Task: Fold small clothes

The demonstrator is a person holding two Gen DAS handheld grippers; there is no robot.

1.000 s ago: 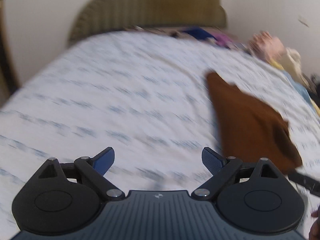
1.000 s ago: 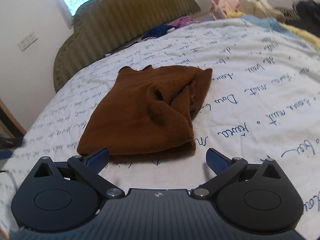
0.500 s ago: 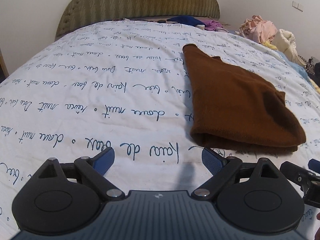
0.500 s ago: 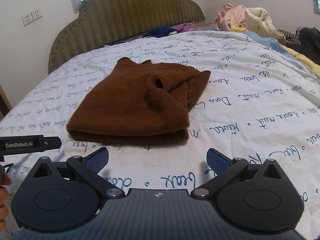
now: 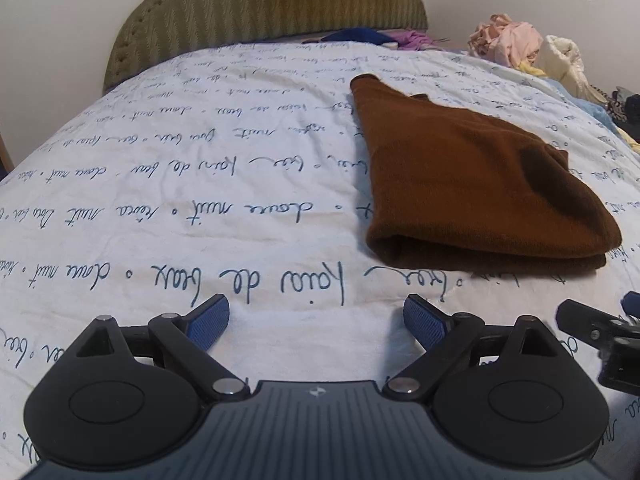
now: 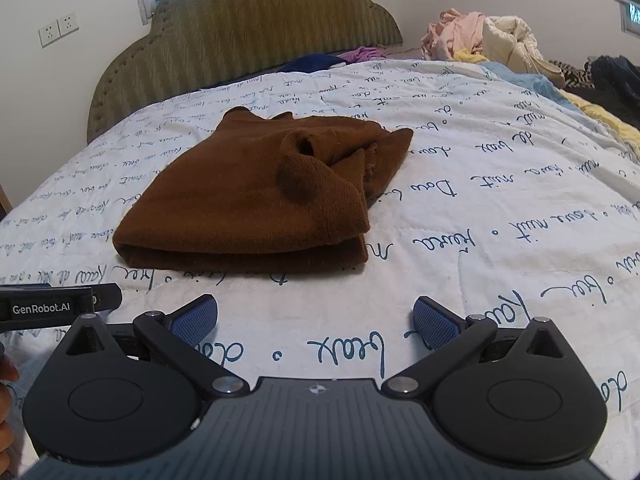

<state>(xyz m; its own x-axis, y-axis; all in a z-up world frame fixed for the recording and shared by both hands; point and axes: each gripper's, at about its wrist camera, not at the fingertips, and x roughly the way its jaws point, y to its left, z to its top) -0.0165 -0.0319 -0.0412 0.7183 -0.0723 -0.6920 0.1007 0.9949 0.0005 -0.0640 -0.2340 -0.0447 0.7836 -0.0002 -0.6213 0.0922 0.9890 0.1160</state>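
Brown garment (image 6: 256, 196) amid bare bedsheet (image 6: 460, 216)

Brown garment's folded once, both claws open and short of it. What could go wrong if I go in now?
The near edge of the garment is two layers; a claw could catch only the top one and undo the fold. The loose sleeve on the right may trail out. The claws sit close together and might collide.

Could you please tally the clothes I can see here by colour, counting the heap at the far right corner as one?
Brown folded garment: 1
Dark blue garment by the headboard: 1
Purple garment beside it: 1
Mixed heap of pink, cream and yellow clothes: 1
Total: 4
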